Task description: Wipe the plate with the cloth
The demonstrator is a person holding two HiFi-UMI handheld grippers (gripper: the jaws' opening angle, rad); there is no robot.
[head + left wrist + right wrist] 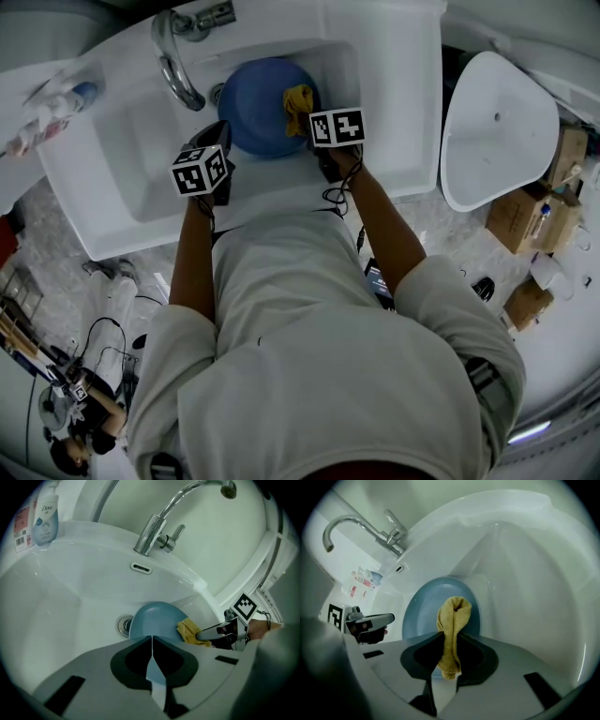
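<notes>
Right gripper (449, 637) is clamping the cloth (453, 613) over the plate (421, 616) ahead. Left gripper (152, 639) is pinching the plate's rim. Wiping looks underway; next needs sweeping strokes.

A white sink (112, 187) with a chrome tap (173, 61) at its back rim. A blue plate (253, 112) sits tilted in the basin, just beside the drain (124, 625). A white soap bottle (46, 520) stands on the rim, left of the tap.

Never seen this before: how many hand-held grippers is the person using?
2. The left hand-held gripper clamps the rim of the blue plate in the sink; the right hand-held gripper holds the yellow cloth over it.
</notes>
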